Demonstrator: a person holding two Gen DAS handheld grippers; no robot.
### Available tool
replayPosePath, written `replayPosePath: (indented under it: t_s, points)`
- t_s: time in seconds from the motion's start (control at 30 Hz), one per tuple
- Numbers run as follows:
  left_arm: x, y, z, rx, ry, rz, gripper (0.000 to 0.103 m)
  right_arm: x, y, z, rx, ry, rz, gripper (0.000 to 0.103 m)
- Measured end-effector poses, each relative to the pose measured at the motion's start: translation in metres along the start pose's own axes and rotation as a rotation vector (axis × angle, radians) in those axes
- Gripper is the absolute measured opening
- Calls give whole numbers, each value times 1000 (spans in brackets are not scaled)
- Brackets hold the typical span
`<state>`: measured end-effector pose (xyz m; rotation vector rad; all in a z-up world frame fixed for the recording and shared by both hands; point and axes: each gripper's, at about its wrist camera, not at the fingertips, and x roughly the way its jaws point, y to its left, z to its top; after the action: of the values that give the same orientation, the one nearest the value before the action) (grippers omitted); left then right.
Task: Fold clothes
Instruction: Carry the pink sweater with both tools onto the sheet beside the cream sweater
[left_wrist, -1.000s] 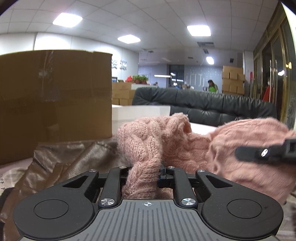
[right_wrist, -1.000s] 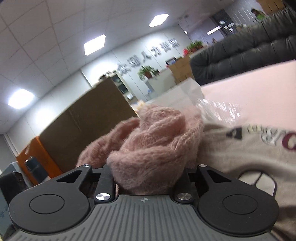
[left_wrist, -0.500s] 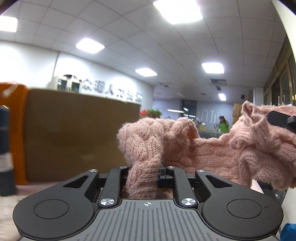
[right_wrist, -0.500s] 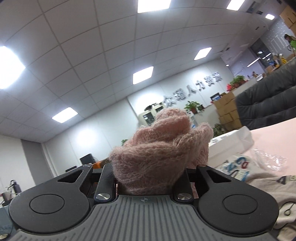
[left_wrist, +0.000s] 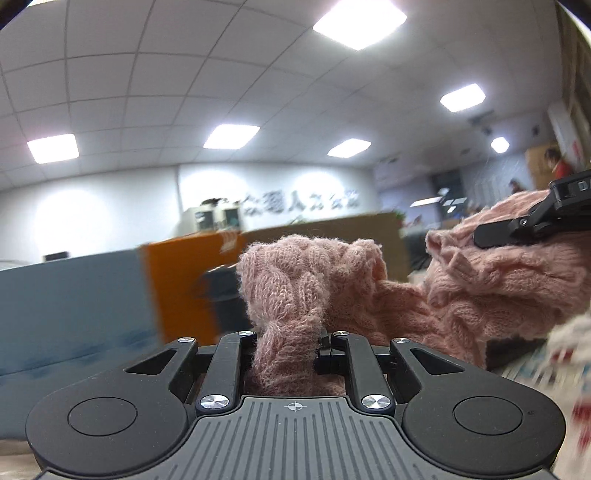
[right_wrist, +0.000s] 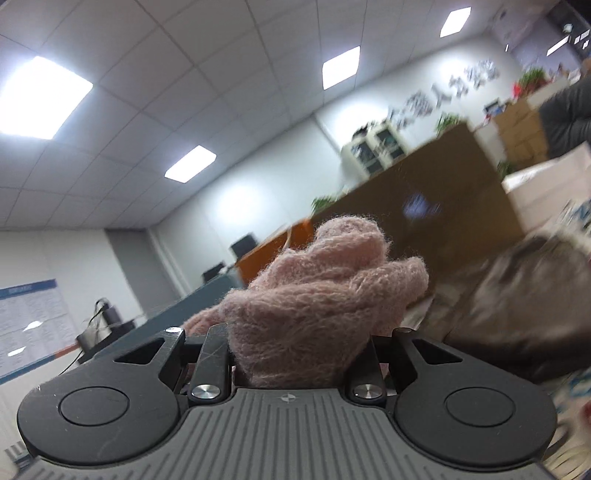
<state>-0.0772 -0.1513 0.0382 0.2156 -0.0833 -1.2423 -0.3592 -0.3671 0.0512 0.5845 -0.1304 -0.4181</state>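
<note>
Gripping a bunched fold of the pink sweater (left_wrist: 291, 295), the left gripper (left_wrist: 286, 343) has its jaws closed on the knit, with wool bulging up between and above the fingers. Right gripper (right_wrist: 301, 343) does the same: jaws clamped on another thick wad of the same sweater (right_wrist: 317, 291), which fills the gap between its fingers completely. In the left wrist view the sweater runs off to the right from the held fold, cable pattern visible, up to a second bunch at the right edge where the black finger of the right gripper (left_wrist: 532, 225) presses against it (only part of that tool is in frame). Sweater hangs between the two tools, raised; both cameras tilt upward and show mostly ceiling panels (left_wrist: 184, 74) and lit ceiling lights (left_wrist: 358, 22). Behind the sweater in the left view: a brown cardboard box (left_wrist: 332, 230), an orange panel (left_wrist: 181, 280) and a blue-grey surface (left_wrist: 74, 310) at lower left, all blurred. Right view shows the same cardboard box (right_wrist: 443, 199), a white wall with lettering (right_wrist: 443, 96), and a dark brown crumpled garment (right_wrist: 517, 310) at lower right, just beside the gripper, blurred. Light printed fabric (left_wrist: 569, 387) sits at the far right edge of the left view, too smeared to read.
</note>
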Motion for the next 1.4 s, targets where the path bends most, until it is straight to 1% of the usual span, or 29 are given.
replayPosePath:
  t_s: [0.07, 0.13, 0.23, 0.3, 0.37, 0.4, 0.47, 0.53, 0.57, 0.6, 0.67, 0.73, 0.77, 0.8, 0.83, 0.87, 0.9, 0.97, 1.0, 1.03, 1.07, 1.1, 1.2, 1.23, 1.27, 1.33, 1.37, 1.4]
  points:
    - [-21, 27, -9, -10, 42, 52, 16, 21, 9, -16, 24, 72, 38, 22]
    - [-37, 53, -18, -39, 100, 114, 16, 43, 18, -31, 47, 146, 77, 22]
    - [-56, 93, -34, -131, 228, 166, 16, 77, 24, -49, 101, 252, 118, 23]
    - [-68, 119, -44, -192, 312, 199, 16, 97, 25, -61, 129, 322, 120, 23]
    - [-71, 141, -54, -243, 384, 220, 17, 115, 25, -72, 146, 390, 116, 23]
    - [-72, 148, -60, -253, 403, 228, 17, 122, 23, -75, 152, 420, 114, 23]
    - [-75, 162, -71, -274, 439, 242, 17, 134, 20, -79, 138, 453, 98, 26]
    - [-77, 169, -81, -316, 453, 245, 18, 141, 15, -82, 96, 466, 49, 28]
    - [-77, 172, -86, -344, 456, 242, 19, 144, 12, -83, 78, 469, 23, 32]
    - [-78, 174, -90, -369, 459, 240, 19, 147, 8, -86, 71, 470, -3, 33]
    - [-77, 177, -98, -395, 461, 236, 22, 149, 1, -86, 65, 466, -42, 35]
    - [-72, 183, -103, -415, 475, 225, 22, 148, -4, -83, 39, 446, -73, 41]
    - [-72, 184, -103, -428, 478, 223, 22, 147, -7, -82, 23, 428, -91, 48]
    - [-72, 186, -103, -438, 477, 226, 22, 145, -8, -79, 11, 397, -120, 67]
    - [-73, 188, -104, -449, 475, 228, 22, 141, -10, -75, -8, 349, -160, 78]
    - [-74, 190, -105, -461, 473, 229, 22, 136, -11, -71, -35, 290, -204, 86]
    - [-74, 193, -106, -472, 471, 231, 22, 130, -11, -67, -58, 241, -232, 86]
    - [-75, 194, -107, -485, 469, 232, 22, 119, -7, -60, -90, 181, -236, 86]
    - [-75, 194, -107, -483, 469, 232, 22, 114, -4, -57, -103, 161, -221, 89]
    - [-75, 193, -107, -479, 469, 232, 22, 112, 1, -58, -113, 164, -175, 91]
    - [-75, 192, -107, -475, 468, 232, 22, 112, 9, -61, -134, 184, -124, 96]
    - [-76, 192, -107, -475, 465, 232, 22, 114, 18, -66, -166, 227, -66, 100]
    - [-76, 192, -107, -481, 463, 229, 22, 133, 49, -93, -285, 431, 129, 102]
    - [-76, 192, -107, -482, 463, 228, 22, 140, 58, -105, -326, 495, 163, 102]
    - [-77, 192, -107, -482, 462, 228, 22, 148, 65, -117, -373, 554, 162, 102]
    - [-77, 192, -107, -485, 458, 225, 22, 164, 73, -139, -488, 637, 81, 102]
    - [-77, 192, -108, -487, 458, 223, 22, 169, 73, -147, -534, 654, 40, 102]
    - [-77, 192, -108, -489, 459, 220, 22, 172, 69, -152, -553, 656, 18, 101]
